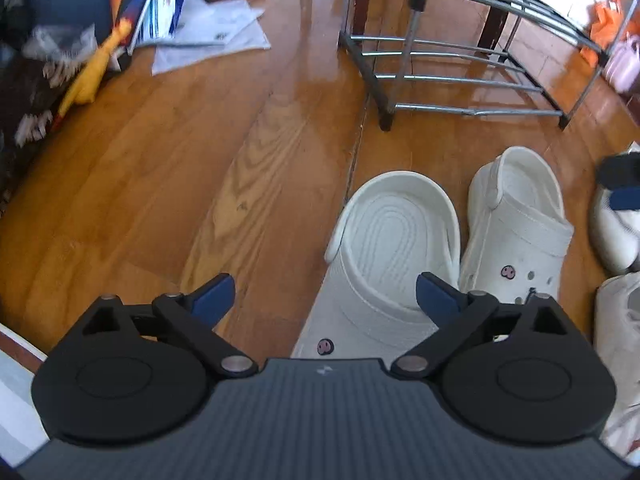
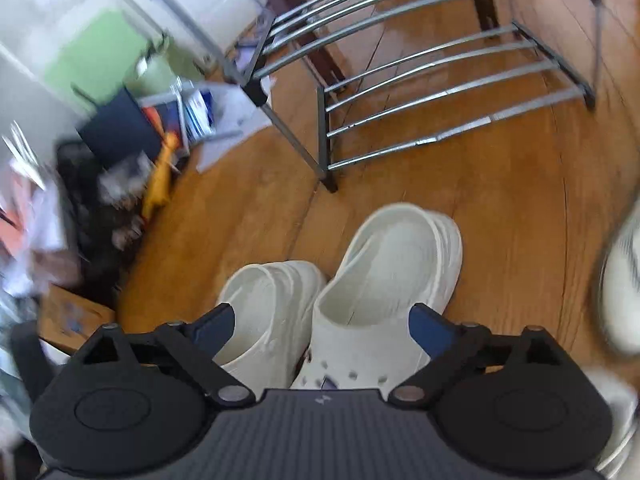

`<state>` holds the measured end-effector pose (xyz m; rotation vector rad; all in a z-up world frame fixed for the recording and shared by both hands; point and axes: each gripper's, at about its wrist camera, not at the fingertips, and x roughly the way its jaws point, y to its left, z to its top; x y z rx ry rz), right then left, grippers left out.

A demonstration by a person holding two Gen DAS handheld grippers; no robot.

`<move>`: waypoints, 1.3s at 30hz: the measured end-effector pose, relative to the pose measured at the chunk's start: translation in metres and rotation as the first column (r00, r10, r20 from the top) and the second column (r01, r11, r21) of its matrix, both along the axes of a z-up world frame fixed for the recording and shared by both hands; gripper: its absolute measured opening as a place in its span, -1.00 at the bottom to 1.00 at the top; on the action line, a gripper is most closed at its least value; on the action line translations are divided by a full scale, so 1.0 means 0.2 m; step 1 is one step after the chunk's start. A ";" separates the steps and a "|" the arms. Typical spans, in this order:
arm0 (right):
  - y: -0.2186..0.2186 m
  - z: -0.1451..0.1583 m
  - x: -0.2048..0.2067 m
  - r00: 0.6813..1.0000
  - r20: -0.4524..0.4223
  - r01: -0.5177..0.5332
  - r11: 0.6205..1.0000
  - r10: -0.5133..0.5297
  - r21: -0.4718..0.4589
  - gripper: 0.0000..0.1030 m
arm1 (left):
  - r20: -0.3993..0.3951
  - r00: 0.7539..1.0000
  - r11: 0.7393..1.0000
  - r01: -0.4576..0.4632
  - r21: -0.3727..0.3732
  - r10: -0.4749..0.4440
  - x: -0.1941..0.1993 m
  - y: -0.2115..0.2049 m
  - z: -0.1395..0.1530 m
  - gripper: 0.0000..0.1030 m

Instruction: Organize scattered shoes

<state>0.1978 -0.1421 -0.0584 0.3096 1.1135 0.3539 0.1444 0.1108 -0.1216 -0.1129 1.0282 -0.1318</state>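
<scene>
- Left wrist view is showing the wooden floor [image 1: 168, 168] filling most of the frame, lying bare between the clutter and the footwear.
- Metal shoe rack [image 1: 452, 60] is standing at upper right, its rails carrying nothing; judged to be where the shoes are meant to go.
- Papers [image 1: 216, 36] are spreading across the upper left, with a yellow rubber chicken [image 1: 94, 68] lying at their lower edge; neither is taking part in the job.
- Left clog [image 1: 384, 264] and right clog [image 1: 520, 224], both white, are sitting side by side at lower right of centre, heels toward the rack, just beside each other. Paired this way they are probably being readied for lifting together.
- Another white shoe [image 1: 608, 232] is waiting at the right edge, partly cut off.
- Left gripper [image 1: 324, 300] is hovering with its jaws wide apart and nothing between the pads; its right pad is overlapping the left clog in the picture, but whether it is touching cannot be told.
- Right gripper [image 2: 320, 328], in the blurred right wrist view, is likewise standing wide apart, holding nothing, above the two clogs at lower centre.
- Small pink charms [image 1: 325, 346] are decorating both clog uppers.
</scene>
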 end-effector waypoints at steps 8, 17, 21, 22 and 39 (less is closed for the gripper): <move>0.30 -0.26 0.19 0.953 -0.229 -0.241 0.954 0.199 -0.176 -0.26 | -0.026 0.999 0.995 -0.025 -0.095 0.022 -0.01 0.04 -0.06 1.00; 0.46 -0.06 0.06 0.804 -0.319 -0.589 0.746 0.502 -0.310 -0.64 | -0.040 0.999 0.990 -0.031 -0.141 0.026 -0.01 0.07 -0.07 1.00; 0.45 0.02 0.04 0.791 -0.332 -0.605 0.736 0.514 -0.303 -0.81 | -0.038 0.998 0.984 -0.048 -0.172 0.042 -0.01 0.10 -0.05 1.00; 0.45 0.03 0.06 0.802 -0.329 -0.587 0.759 0.499 -0.281 -0.86 | -0.041 0.998 0.981 -0.058 -0.186 0.051 -0.01 0.11 -0.05 1.00; 0.20 0.09 -0.07 0.969 -0.120 -0.240 0.936 0.216 -0.257 0.94 | -0.169 0.976 0.943 -0.184 -0.278 0.140 0.02 0.31 -0.13 1.00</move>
